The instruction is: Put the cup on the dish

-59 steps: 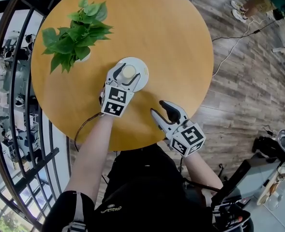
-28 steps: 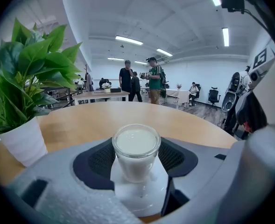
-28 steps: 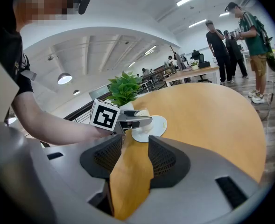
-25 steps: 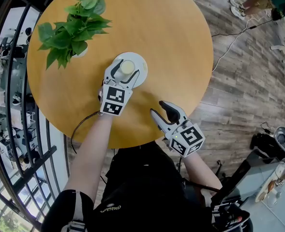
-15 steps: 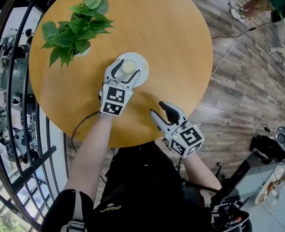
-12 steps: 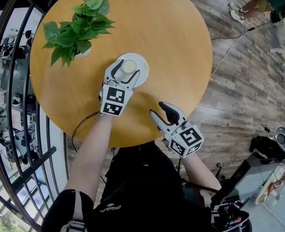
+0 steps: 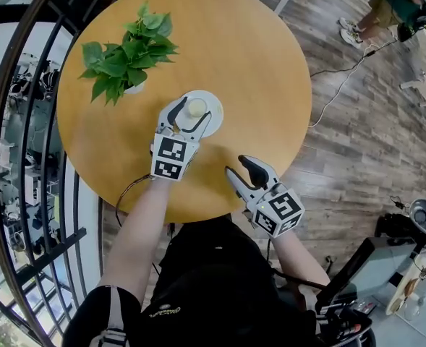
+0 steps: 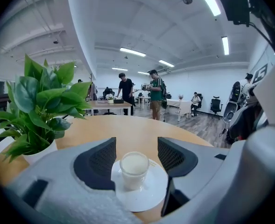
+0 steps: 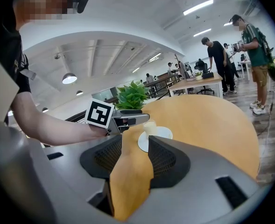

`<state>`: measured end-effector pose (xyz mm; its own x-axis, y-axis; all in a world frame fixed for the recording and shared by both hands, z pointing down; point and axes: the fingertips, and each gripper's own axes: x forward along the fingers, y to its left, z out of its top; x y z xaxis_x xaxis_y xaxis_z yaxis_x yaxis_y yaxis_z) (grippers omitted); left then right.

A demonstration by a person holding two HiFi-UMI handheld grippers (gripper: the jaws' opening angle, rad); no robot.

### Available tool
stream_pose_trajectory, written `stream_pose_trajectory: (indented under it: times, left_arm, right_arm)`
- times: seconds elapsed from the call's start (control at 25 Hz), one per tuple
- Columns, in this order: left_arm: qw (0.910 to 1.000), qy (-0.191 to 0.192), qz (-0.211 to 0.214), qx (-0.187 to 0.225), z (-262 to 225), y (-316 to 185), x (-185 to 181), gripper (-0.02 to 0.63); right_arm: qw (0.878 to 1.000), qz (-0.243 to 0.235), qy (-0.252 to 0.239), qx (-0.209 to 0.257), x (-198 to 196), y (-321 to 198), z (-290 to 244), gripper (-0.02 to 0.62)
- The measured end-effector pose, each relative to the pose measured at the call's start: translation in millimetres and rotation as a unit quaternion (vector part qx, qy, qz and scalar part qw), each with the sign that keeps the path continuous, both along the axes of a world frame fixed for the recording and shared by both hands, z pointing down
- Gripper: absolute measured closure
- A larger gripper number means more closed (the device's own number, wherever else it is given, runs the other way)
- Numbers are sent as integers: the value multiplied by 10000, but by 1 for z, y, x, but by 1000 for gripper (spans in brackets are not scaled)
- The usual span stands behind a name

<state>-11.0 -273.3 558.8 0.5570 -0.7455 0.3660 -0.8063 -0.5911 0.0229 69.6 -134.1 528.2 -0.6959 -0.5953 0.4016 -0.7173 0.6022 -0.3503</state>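
Cup upright on dish. Left gripper jaws apart, either side of cup, pads clear of it. Right gripper part-open, empty, over table edge, apart from dish.

bright ceiling strips, fisheye-warped edges, sharp

The left tool has risen a little around the cup, and the right tool has risen too.
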Motion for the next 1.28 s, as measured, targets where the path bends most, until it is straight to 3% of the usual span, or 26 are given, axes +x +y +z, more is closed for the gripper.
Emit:
stream_pose_trajectory:
  times: [0.16, 0.4, 0.8, 1.28]
  left_arm:
    - [9998, 160, -36, 137, -26, 9, -5, 334]
    - [9984, 434, -171, 332, -80, 32, -14, 397]
    - [9953, 334, -412, 807, -140, 54, -16, 587]
    - [9930, 374, -457, 1025, -179, 54, -8, 600]
  right_arm:
    - [9998, 21, -32, 208, 1, -1, -20, 414]
    - [9986, 39, -87, 511, 6, -4, -55, 414]
    - [9903, -210, -183, 1362, -14, -28, -123, 414]
    - [9773, -413, -68, 2079, -28, -50, -177, 414]
